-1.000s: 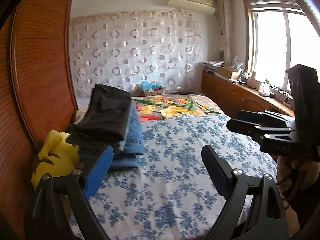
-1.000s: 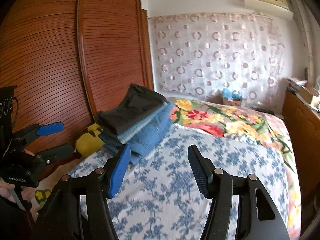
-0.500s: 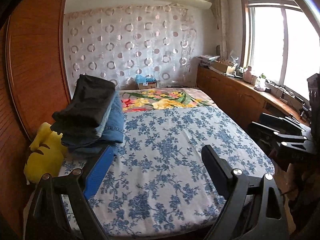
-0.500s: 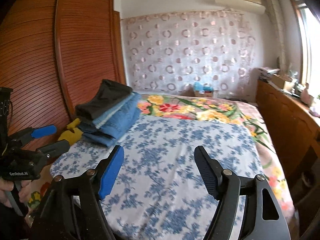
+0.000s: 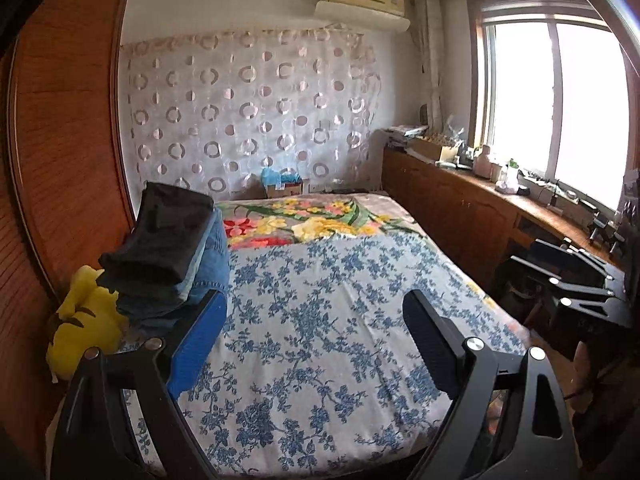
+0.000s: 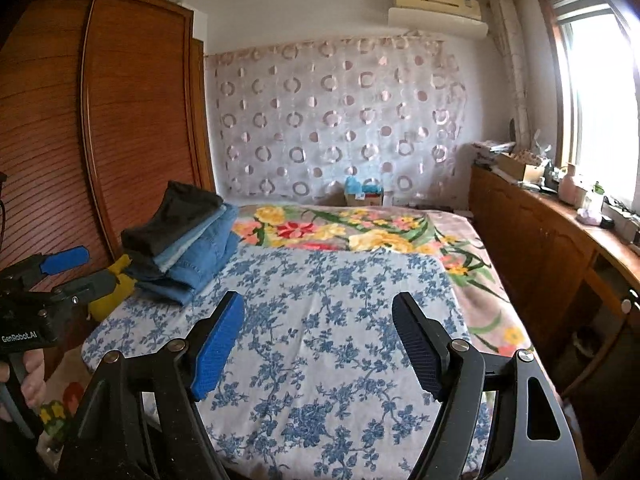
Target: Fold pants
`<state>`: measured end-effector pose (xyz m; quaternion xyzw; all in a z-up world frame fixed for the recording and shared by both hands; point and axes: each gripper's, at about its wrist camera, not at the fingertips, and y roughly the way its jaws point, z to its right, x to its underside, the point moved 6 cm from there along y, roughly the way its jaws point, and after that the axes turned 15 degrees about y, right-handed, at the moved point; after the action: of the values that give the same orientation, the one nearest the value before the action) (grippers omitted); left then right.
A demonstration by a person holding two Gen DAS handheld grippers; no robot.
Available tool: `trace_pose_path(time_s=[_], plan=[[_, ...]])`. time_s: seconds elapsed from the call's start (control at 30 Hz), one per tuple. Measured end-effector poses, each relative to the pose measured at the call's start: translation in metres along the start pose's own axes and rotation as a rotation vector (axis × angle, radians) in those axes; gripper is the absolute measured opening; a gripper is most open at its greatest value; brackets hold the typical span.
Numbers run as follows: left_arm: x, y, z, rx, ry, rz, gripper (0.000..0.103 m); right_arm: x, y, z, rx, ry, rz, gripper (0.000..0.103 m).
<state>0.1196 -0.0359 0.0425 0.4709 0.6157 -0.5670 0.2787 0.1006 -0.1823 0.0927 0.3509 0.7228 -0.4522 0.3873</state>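
Observation:
A stack of folded pants (image 5: 172, 248) lies on the left side of the bed, blue jeans below and a dark pair (image 5: 168, 224) on top. The right wrist view shows the same stack (image 6: 188, 248). My left gripper (image 5: 314, 300) hangs open over the near end of the blue-flowered sheet (image 5: 340, 340), with nothing between its fingers. My right gripper (image 6: 318, 300) is open too, empty, above the sheet's near edge. Each gripper shows in the other's view: the left gripper (image 6: 80, 270) at the left edge, the right gripper (image 5: 524, 258) at the right edge. Both are well back from the stack.
A yellow plush toy (image 5: 84, 320) lies wedged between the stack and the wooden wardrobe (image 5: 68, 160). A low wooden cabinet (image 5: 460, 216) with clutter runs under the window on the right. A floral blanket (image 5: 312, 220) covers the far half of the bed, with a cardboard box (image 5: 284, 188) beyond.
Both grippers have drawn back from the bed and risen a little, so the stack looks farther off. The right gripper's jaws have spread wider.

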Motion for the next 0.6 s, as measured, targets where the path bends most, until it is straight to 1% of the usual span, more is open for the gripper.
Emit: trace_pose_path(time_s=[0.13,0.27,0.33,0.6], plan=[[-0.009,-0.012,-0.002,-0.02,0.014,0.024,0.09,0.005,-0.005,0.001,-0.004,0.002,0.023,0.078],[-0.012,-0.023,-0.006,-0.049,0.016,0.039,0.09,0.008,-0.014,0.004,-0.018,0.012,0.05,0.078],[-0.012,-0.028,-0.009,-0.052,0.01,0.047,0.09,0.009,-0.017,0.005,-0.023,0.014,0.063,0.078],[-0.009,-0.036,-0.013,-0.076,0.01,0.057,0.09,0.021,-0.011,0.012,-0.021,0.009,0.088,0.078]])
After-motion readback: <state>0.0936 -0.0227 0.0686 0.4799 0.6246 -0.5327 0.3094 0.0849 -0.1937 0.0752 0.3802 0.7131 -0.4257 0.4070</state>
